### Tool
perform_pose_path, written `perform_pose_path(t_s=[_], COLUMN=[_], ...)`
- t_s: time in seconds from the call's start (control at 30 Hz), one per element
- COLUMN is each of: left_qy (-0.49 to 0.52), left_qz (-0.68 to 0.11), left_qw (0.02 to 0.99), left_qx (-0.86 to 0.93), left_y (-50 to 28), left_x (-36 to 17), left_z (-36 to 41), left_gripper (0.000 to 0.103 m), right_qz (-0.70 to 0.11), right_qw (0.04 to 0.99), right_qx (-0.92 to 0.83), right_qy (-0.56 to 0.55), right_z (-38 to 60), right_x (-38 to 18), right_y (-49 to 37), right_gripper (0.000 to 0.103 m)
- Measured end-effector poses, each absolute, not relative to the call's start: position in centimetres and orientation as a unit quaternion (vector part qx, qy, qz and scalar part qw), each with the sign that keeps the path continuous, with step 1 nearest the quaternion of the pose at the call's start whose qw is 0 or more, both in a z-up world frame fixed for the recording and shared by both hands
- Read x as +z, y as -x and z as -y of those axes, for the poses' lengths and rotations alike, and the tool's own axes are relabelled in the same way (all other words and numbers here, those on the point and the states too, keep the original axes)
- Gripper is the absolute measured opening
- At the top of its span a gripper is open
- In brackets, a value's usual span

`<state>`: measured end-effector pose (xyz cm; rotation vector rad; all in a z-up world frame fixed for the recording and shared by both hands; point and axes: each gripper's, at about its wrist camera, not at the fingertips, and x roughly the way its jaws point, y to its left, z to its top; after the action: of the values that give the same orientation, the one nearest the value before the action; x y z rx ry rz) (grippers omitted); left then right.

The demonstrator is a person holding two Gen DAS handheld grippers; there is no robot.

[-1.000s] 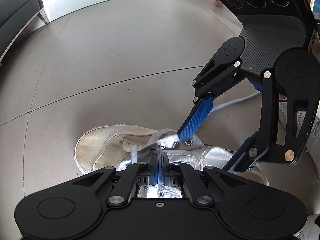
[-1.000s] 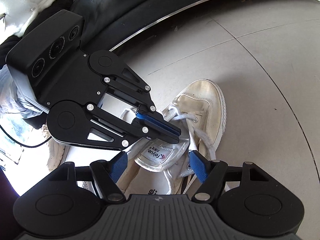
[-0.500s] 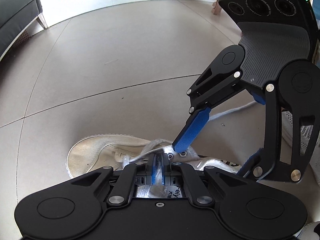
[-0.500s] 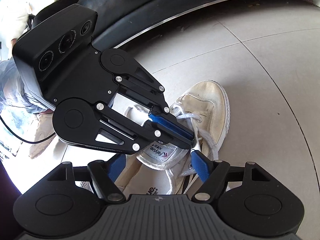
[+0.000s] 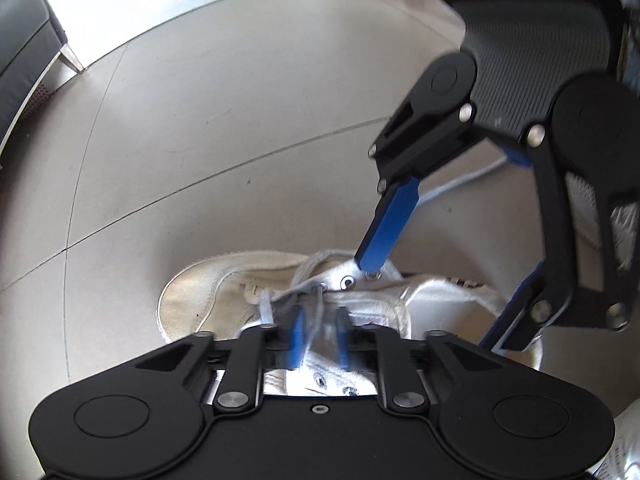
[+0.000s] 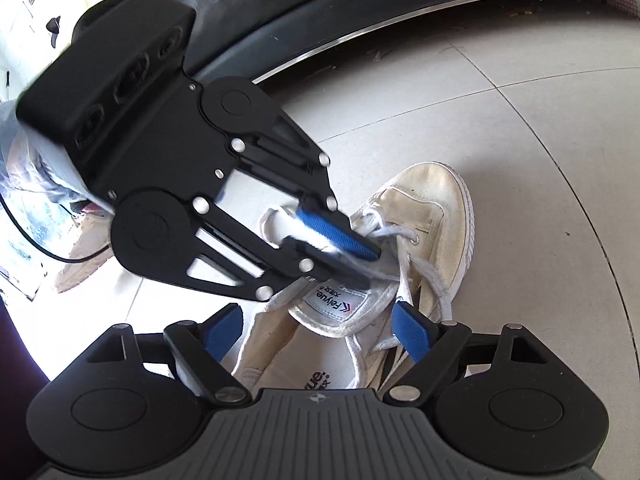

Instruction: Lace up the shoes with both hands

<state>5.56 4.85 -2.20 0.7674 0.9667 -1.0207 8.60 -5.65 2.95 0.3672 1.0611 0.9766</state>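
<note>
A cream canvas high-top shoe [image 5: 208, 292] [image 6: 432, 208] lies on the tiled floor, with white lace [image 5: 312, 264] [image 6: 428, 276] threaded through its lower eyelets. My left gripper [image 5: 319, 332] [image 6: 366, 268] points down over the tongue. Its blue pads are blurred and stand a little apart, with a lace strand running up between them. My right gripper [image 6: 318, 330] [image 5: 440, 296] is open wide and its jaws are still opening. It straddles the shoe's collar and labelled tongue without pressing on them. One of its fingertips [image 5: 370, 264] sits right at an upper eyelet.
A dark grey sofa [image 5: 24, 60] stands at the far left. A dark curved base with a metal rim [image 6: 400, 20] runs behind the shoe. A second shoe [image 6: 80, 264] and a thin black cable [image 6: 60, 256] lie to the left. A loose white cord [image 5: 460, 184] trails on the floor.
The left gripper's pads, pressed together before, now stand apart. The right gripper's jaws have spread wider. The left view has rolled a little; both hands stay over the shoe.
</note>
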Motion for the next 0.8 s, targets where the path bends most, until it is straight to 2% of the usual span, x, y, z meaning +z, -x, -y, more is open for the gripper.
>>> perform_pose_path(t_s=[0.03, 0.1, 0.6, 0.67, 0.73, 0.8], left_qy=[-0.343, -0.334, -0.255, -0.253, -0.253, -0.258], left_qz=[-0.434, -0.437, -0.427, -0.424, -0.422, -0.418], left_qw=[0.697, 0.701, 0.746, 0.746, 0.746, 0.75], left_qx=[-0.457, -0.454, -0.444, -0.447, -0.448, -0.443], left_y=[-5.6, -6.0, -8.3, -7.5, -7.5, -7.6], left_x=[-2.3, -2.4, -3.3, -2.5, -2.4, -2.7], left_z=[-4.9, -5.1, -9.1, -9.3, -9.5, -9.5], left_gripper=[0.001, 0.0, 0.0, 0.01, 0.03, 0.029], right_qz=[-0.483, -0.481, -0.494, -0.485, -0.476, -0.477], right_qw=[0.735, 0.738, 0.711, 0.694, 0.701, 0.724], right_qx=[0.445, 0.442, 0.472, 0.497, 0.487, 0.459], right_qy=[-0.17, -0.167, -0.167, -0.193, -0.212, -0.196], right_z=[5.8, 6.1, 7.2, 8.5, 10.2, 10.7], right_x=[3.1, 3.4, 2.2, 2.3, 2.6, 2.6], right_y=[-8.6, -8.5, -10.5, -11.5, -12.6, -13.5], right_gripper=[0.085, 0.085, 0.085, 0.084, 0.083, 0.074])
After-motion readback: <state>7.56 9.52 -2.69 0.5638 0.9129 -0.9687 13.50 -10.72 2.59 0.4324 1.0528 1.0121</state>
